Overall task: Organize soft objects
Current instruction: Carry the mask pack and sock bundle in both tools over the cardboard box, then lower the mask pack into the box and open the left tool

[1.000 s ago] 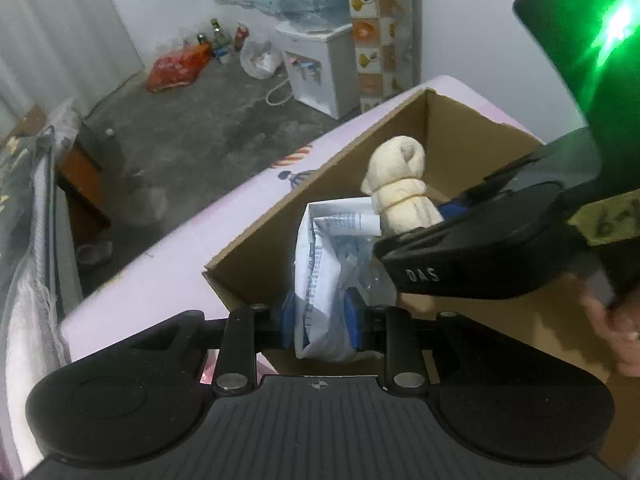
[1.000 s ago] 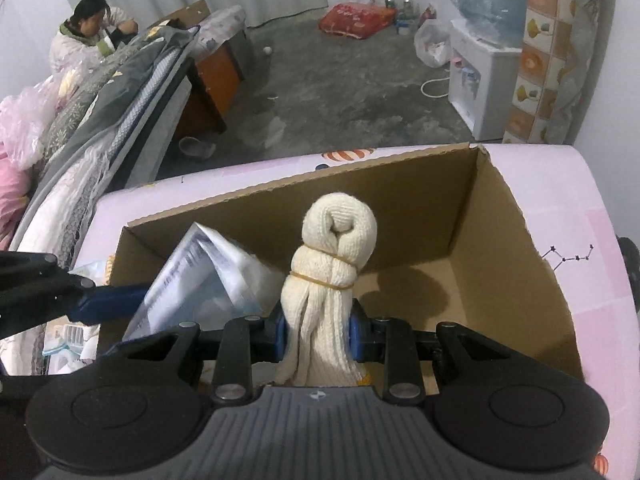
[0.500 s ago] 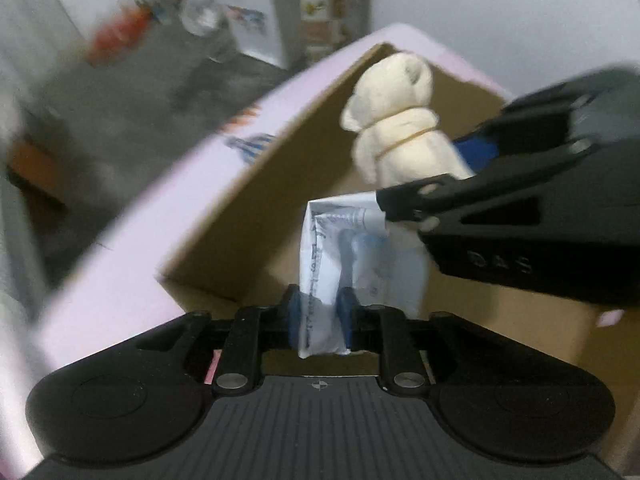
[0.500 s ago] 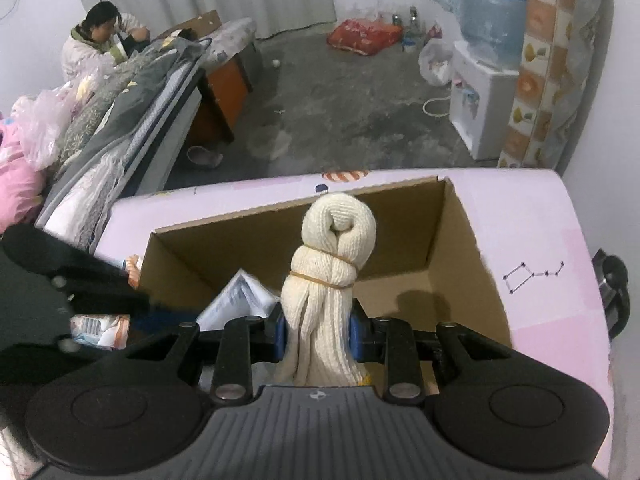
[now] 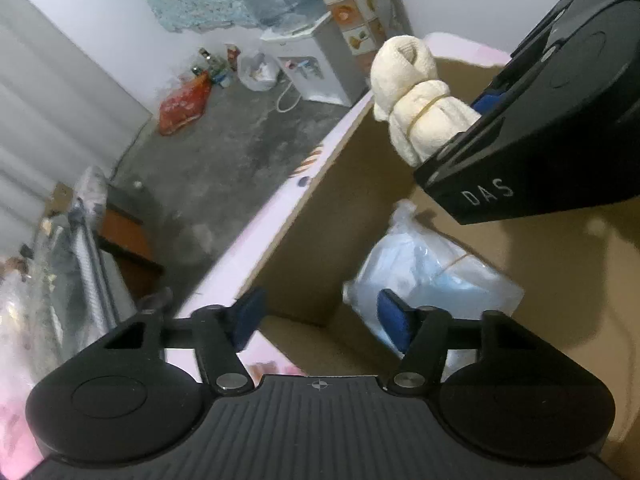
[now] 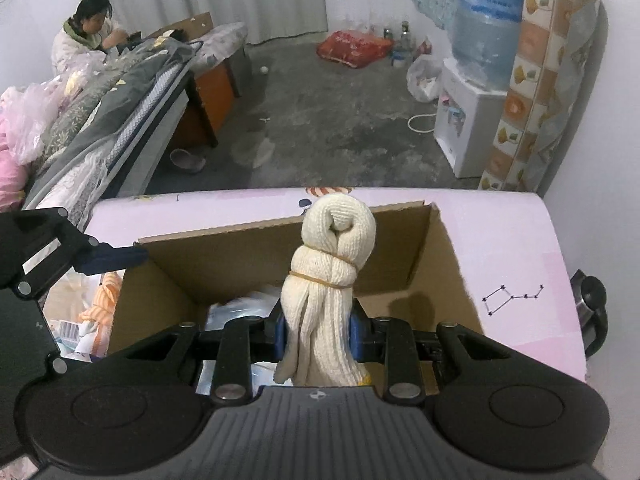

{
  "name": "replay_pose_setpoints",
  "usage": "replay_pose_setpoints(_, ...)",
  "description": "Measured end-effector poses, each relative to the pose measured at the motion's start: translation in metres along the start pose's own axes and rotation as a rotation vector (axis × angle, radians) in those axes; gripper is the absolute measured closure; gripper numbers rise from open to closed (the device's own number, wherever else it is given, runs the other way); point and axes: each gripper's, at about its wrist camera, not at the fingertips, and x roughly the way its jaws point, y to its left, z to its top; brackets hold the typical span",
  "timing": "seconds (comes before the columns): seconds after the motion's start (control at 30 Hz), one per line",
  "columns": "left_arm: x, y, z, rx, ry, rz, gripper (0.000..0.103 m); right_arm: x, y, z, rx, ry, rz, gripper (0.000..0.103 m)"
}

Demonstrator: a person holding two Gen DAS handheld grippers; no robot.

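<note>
The left claw (image 5: 320,314) is opening over the plastic bag (image 5: 432,276) in the box (image 5: 304,240), so the right claw (image 6: 318,330), clamped on the rolled cloth (image 6: 328,276), should lower it beside the bag.

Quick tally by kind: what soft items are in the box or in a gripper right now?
Plastic-wrapped packets, lying in the cardboard box: 1
Cream cloth bundles tied with a rubber band, held in the right gripper: 1
Total: 2

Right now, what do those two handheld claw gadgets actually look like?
Both are matte black plastic. The left gripper and right gripper each have a ribbed body, two round discs, silver pivot screws and blue finger pads. One side is printed "DAS".
</note>
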Motion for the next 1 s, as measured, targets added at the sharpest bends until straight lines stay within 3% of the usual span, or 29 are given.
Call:
replay_pose_setpoints(0.03, 0.000, -0.001, 0.001, -0.011, -0.002, -0.031, 0.022, -0.002, -0.001, 0.000, -0.001, 0.000, 0.003, 0.101)
replay_pose_setpoints(0.17, 0.009, -0.010, 0.008, -0.004, 0.016, -0.191, 0.022, -0.004, -0.005, -0.004, -0.009, 0.005, 0.001, 0.101)
replay_pose_setpoints(0.43, 0.032, -0.031, 0.022, -0.111, 0.022, -0.350, 0.021, 0.006, -0.021, -0.021, 0.064, 0.064, 0.004, 0.101)
replay_pose_setpoints(0.53, 0.038, -0.038, 0.021, -0.123, 0.033, -0.328, 0.028, 0.014, -0.029, -0.027, 0.080, 0.090, -0.012, 0.101)
replay_pose_setpoints(0.63, 0.043, -0.043, 0.019, -0.094, 0.064, -0.264, 0.043, 0.024, -0.033, -0.035, 0.095, 0.127, 0.009, 0.101)
replay_pose_setpoints(0.77, 0.042, -0.040, 0.014, -0.085, 0.135, -0.147, 0.044, 0.036, -0.029, -0.040, 0.106, 0.164, 0.052, 0.101)
replay_pose_setpoints(0.83, 0.042, -0.036, 0.012, -0.105, 0.147, -0.116, 0.039, 0.037, -0.026, -0.038, 0.103, 0.156, 0.063, 0.101)
replay_pose_setpoints(0.93, 0.035, -0.029, 0.010, -0.172, 0.139, -0.108, 0.011, 0.036, -0.021, -0.035, 0.112, 0.131, 0.063, 0.099)
replay_pose_setpoints(1.0, 0.032, -0.025, 0.006, -0.202, 0.144, -0.124, 0.009, 0.033, -0.019, -0.032, 0.119, 0.111, 0.059, 0.099)
